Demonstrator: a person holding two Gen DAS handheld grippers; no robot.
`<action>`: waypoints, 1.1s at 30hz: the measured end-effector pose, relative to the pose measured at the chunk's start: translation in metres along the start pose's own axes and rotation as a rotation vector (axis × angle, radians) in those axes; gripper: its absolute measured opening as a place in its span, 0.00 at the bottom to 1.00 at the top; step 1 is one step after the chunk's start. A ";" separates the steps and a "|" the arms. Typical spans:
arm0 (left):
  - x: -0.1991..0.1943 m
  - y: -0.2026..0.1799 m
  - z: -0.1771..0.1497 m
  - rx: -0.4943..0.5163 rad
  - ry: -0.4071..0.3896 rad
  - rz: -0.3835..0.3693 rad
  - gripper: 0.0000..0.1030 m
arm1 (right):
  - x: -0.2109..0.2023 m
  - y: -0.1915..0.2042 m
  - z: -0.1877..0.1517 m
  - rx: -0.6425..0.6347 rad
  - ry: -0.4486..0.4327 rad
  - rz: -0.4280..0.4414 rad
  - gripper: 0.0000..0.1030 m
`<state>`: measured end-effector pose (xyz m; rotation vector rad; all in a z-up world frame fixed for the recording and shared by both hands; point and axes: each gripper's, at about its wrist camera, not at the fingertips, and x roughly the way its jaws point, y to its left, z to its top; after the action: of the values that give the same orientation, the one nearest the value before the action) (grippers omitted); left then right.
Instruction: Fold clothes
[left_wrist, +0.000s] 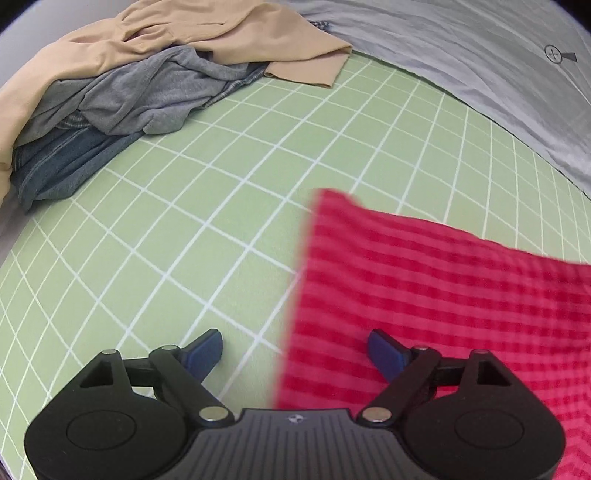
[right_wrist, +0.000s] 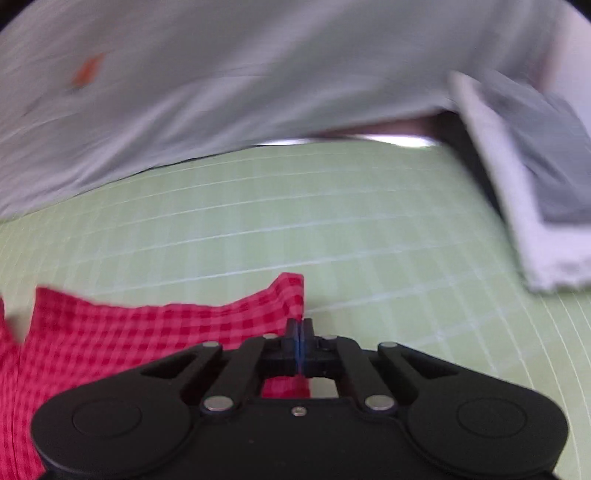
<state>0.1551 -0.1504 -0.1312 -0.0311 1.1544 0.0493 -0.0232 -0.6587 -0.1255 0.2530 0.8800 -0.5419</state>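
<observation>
A red checked cloth (left_wrist: 436, 291) lies on the green grid mat (left_wrist: 207, 206) at the lower right of the left wrist view. My left gripper (left_wrist: 295, 354) is open above the cloth's left edge, its right finger over the cloth and its left finger over the mat. In the right wrist view my right gripper (right_wrist: 299, 343) is shut on a corner of the red checked cloth (right_wrist: 147, 332), which trails off to the left over the mat (right_wrist: 332, 229). The right view is blurred by motion.
A pile of clothes, tan (left_wrist: 177, 40), grey (left_wrist: 155, 96) and dark blue (left_wrist: 62, 162), lies at the mat's far left. A pale grey sheet (left_wrist: 461, 62) lies along the far side. A folded white and grey stack (right_wrist: 535, 192) sits at the right.
</observation>
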 end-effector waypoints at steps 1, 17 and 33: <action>0.001 0.000 0.001 -0.001 -0.004 0.001 0.85 | -0.001 0.001 0.000 -0.006 -0.003 -0.024 0.10; 0.006 -0.002 0.026 -0.014 -0.083 -0.044 0.83 | -0.016 0.158 0.027 -0.078 -0.052 0.346 0.48; 0.006 -0.006 0.024 0.028 -0.167 -0.070 0.22 | -0.018 0.240 0.012 -0.275 0.008 0.540 0.07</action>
<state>0.1803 -0.1553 -0.1271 -0.0421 0.9860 -0.0263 0.1067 -0.4565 -0.1059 0.2294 0.8401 0.0824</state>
